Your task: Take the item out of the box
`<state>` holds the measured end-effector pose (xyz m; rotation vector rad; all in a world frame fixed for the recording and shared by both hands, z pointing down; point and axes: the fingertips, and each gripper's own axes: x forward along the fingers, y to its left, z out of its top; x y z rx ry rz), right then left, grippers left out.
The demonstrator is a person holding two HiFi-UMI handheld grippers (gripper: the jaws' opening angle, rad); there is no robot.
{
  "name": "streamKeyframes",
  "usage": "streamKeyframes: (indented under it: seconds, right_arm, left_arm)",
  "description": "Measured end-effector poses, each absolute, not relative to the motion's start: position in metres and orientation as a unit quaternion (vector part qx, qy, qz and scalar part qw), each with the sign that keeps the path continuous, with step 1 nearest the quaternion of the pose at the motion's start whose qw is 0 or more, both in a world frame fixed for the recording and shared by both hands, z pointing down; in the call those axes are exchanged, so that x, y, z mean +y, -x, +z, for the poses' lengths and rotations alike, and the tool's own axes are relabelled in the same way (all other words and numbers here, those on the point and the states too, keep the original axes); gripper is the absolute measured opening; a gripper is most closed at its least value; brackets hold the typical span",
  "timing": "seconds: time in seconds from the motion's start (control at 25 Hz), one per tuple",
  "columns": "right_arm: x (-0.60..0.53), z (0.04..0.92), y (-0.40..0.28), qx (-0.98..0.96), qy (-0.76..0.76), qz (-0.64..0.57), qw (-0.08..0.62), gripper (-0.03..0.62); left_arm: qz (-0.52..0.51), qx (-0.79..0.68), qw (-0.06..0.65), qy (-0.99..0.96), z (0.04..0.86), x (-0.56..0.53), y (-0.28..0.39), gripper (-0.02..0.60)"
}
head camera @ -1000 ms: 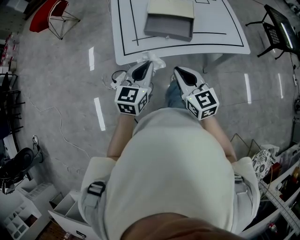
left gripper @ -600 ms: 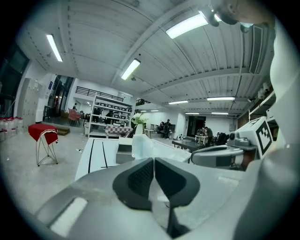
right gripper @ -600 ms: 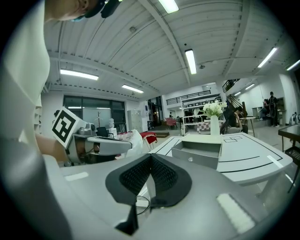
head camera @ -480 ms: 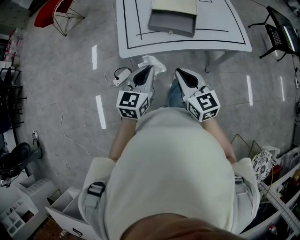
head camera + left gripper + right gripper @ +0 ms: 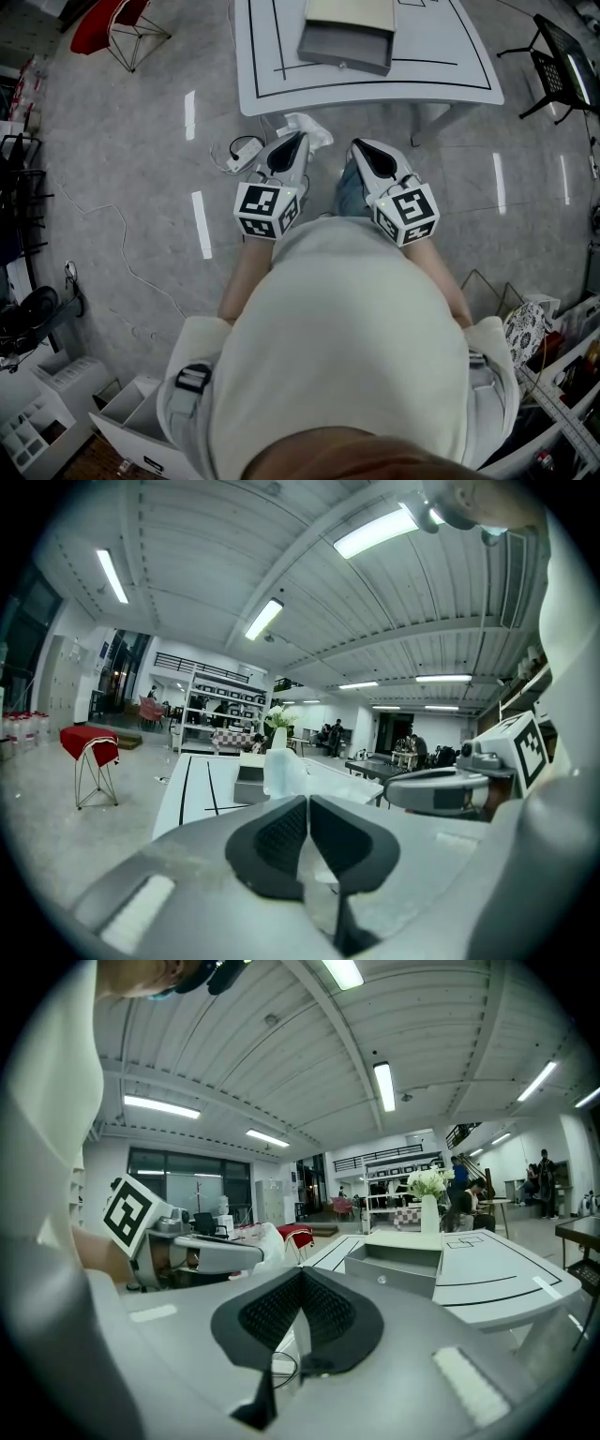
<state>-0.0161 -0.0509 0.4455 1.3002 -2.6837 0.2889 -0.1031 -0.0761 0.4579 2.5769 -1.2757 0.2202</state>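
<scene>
The white crumpled item (image 5: 307,125) is already out of the box (image 5: 343,47). It sticks up from the tips of the left tongs (image 5: 298,141), just off the near edge of the surface (image 5: 450,66) and over the floor (image 5: 112,141), well apart from the box. In the left gripper view the left tongs (image 5: 307,803) are pressed together on its lower end, and the white piece (image 5: 279,769) rises past their tips. It looks thin and soft, which would explain why the pads nearly meet; whether it is cloth or paper I cannot tell.

The box is grey and open at the top, and it sits on the white surface near a black outline. From the right gripper view the box (image 5: 412,1262) shows no contents, though its floor is partly hidden by its front wall.

The right tongs (image 5: 358,147) are beside the left ones, a little apart and pointing the same way toward the surface. Their pads (image 5: 302,1277) are pressed together with nothing between them, so they do not share the load, probably because the item is light enough for one grip.

Both tongs are held low and close to the person's body. I judge the removal itself to be done, with only setting the item down left.
</scene>
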Motion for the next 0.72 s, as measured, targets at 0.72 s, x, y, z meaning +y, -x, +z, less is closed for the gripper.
streamKeyframes:
  seconds: [0.72]
  right_arm:
    - [-0.0589,0.4473,0.018,-0.892,-0.434,0.098,0.075,-0.003]
  left_arm:
    - [0.078,-0.441,0.134,-0.884,0.4603,-0.0824,0.1037,0.011]
